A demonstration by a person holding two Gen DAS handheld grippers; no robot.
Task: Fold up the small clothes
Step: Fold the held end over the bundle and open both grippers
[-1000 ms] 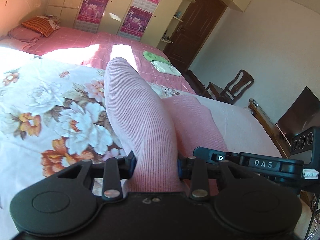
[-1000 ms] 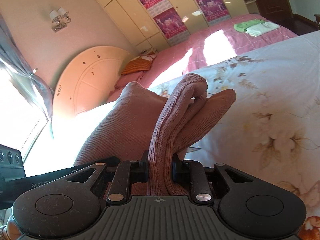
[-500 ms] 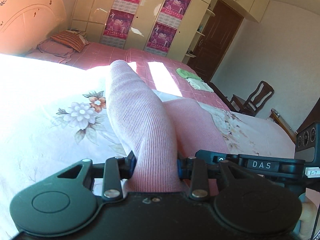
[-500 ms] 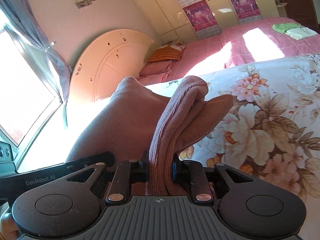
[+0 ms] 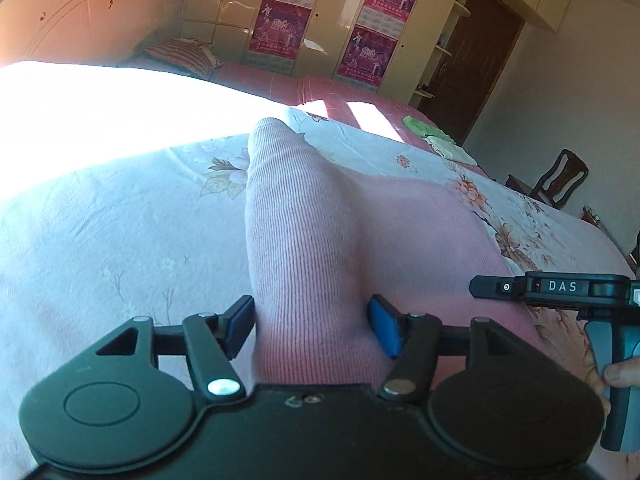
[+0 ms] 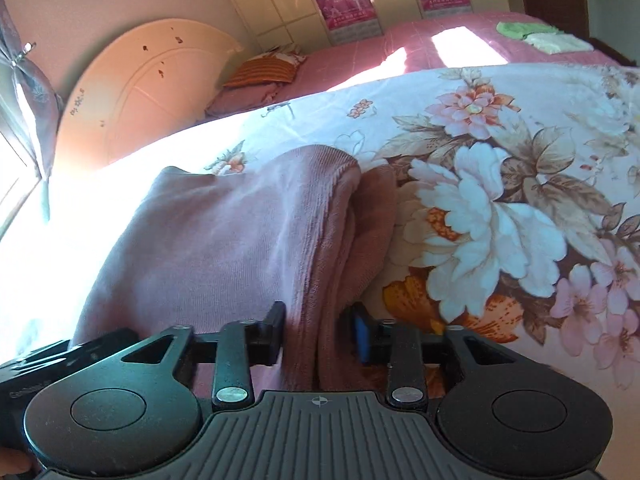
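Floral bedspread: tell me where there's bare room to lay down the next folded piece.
The floral bedspread is bare right of the pink garment, up to the pink sheet; also left of it, toward the sunlit patch. Crowded: the middle, where the garment sits between both grippers' opening jaws, and the far corner with the green cloth and white cloth.
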